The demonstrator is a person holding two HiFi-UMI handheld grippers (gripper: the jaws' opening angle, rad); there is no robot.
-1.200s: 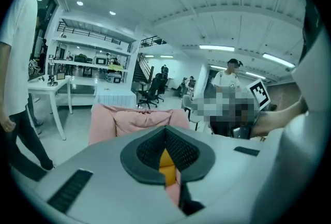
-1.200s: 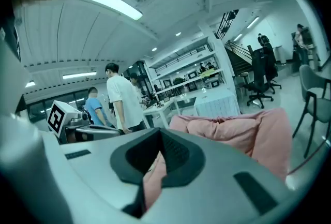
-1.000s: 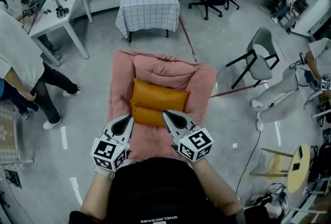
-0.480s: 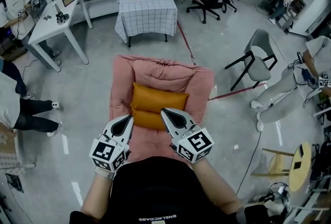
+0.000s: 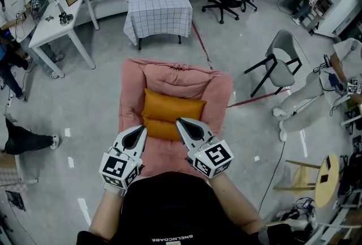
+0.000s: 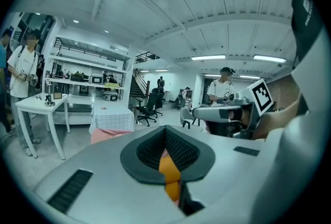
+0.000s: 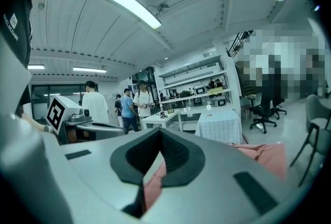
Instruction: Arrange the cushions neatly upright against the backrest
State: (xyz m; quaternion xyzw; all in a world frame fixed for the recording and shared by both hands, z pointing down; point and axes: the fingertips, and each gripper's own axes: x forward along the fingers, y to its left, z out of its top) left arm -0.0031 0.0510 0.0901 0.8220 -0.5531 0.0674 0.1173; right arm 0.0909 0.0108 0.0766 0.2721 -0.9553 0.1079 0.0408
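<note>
A pink padded seat [image 5: 169, 75] stands on the grey floor in the head view, its backrest at the far end. Two orange cushions lie flat on it: the larger one [image 5: 172, 107] farther away and a smaller one [image 5: 160, 129] in front. My left gripper [image 5: 140, 130] hovers over the smaller cushion's left end with its jaws shut and nothing in them. At that cushion's right end, my right gripper [image 5: 181, 123] is also shut and empty. The left gripper view shows orange cushion [image 6: 169, 170] through the jaw gap. In the right gripper view, pink seat [image 7: 265, 155] appears.
A table with a checked cloth [image 5: 158, 9] stands beyond the seat, and a white desk [image 5: 56, 26] is at far left. A grey chair [image 5: 283, 63] and a seated person [image 5: 328, 88] are on the right. A red strap [image 5: 201, 40] crosses the floor. People stand at the left edge.
Both grippers stay where they were, shut. The person in white at the left has walked away, leaving only legs at the picture's edge.
</note>
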